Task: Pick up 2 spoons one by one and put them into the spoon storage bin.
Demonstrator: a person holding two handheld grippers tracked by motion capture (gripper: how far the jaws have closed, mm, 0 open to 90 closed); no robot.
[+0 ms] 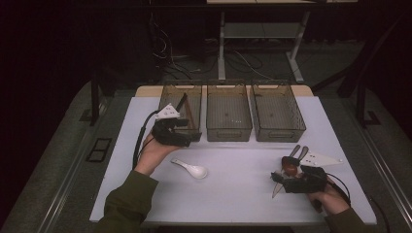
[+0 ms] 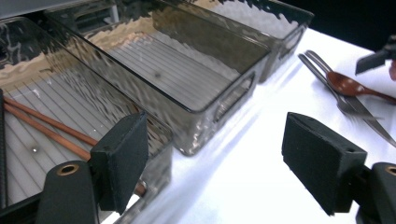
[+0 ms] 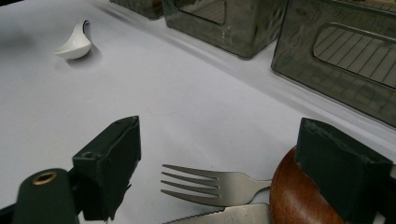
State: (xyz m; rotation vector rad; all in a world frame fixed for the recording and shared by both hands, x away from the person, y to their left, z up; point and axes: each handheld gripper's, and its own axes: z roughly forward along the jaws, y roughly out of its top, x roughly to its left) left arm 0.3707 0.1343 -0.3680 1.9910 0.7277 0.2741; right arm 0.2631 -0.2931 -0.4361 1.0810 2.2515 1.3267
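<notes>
A dark room surrounds a white table point(image 1: 243, 184) with three smoky clear bins along its far edge. The left gripper point(image 1: 187, 130) hovers at the left bin point(image 2: 28, 154), jaws wide and empty — brown chopsticks point(image 2: 44, 128) lie inside it. The right gripper point(image 3: 219, 182) sits near right, jaws wide over a fork point(image 3: 205, 184), knife point(image 3: 233, 215) and wooden spoon point(image 3: 299, 200), gripping nothing. Sorting seems underway; next likely calls for closing on one utensil, or fetching the white spoon point(image 1: 193, 169).
</notes>
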